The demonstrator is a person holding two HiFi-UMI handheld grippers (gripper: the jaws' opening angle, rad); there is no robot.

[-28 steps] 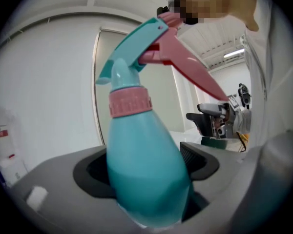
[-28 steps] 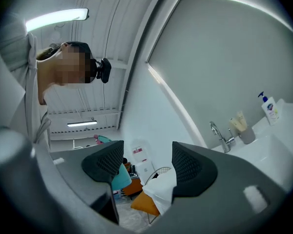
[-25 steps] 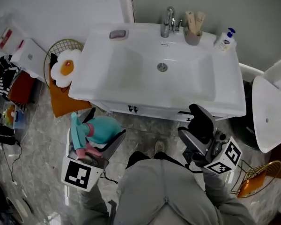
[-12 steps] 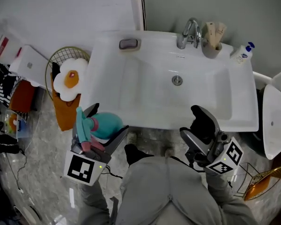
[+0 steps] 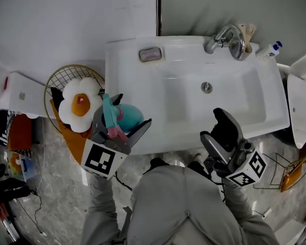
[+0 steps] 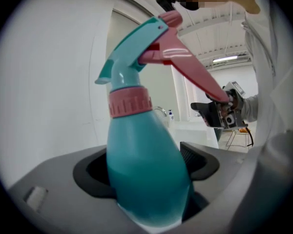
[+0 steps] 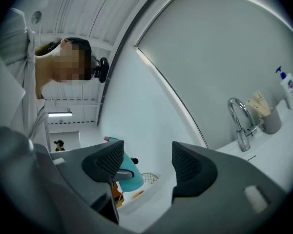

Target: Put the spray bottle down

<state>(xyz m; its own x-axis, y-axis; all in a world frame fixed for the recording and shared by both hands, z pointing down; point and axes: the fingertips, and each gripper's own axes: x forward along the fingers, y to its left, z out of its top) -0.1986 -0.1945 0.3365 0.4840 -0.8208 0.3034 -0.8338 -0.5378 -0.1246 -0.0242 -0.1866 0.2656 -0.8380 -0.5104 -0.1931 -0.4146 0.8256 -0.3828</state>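
A teal spray bottle (image 5: 123,118) with a pink collar and pink trigger is held by my left gripper (image 5: 123,122), shut on its body, just off the left front corner of the white sink (image 5: 245,121). In the left gripper view the spray bottle (image 6: 144,174) fills the middle, standing between the jaws with its nozzle pointing left. My right gripper (image 5: 218,127) stands open over the sink's front edge with nothing in it. The right gripper view shows the open right gripper (image 7: 144,165) and the spray bottle (image 7: 129,175) far off between them.
A tap (image 5: 224,38), a soap dish (image 5: 150,54), a cup of brushes (image 5: 247,32) and a pump bottle (image 5: 270,49) stand along the sink's back. A wire basket (image 5: 65,75) with an egg-shaped cushion (image 5: 80,105) sits on the floor at the left. A white stool (image 5: 302,106) is at the right.
My left gripper has carried the spray bottle up and to the right, closer to the sink's left front corner. The head view has shifted, so the sink now sits further right.
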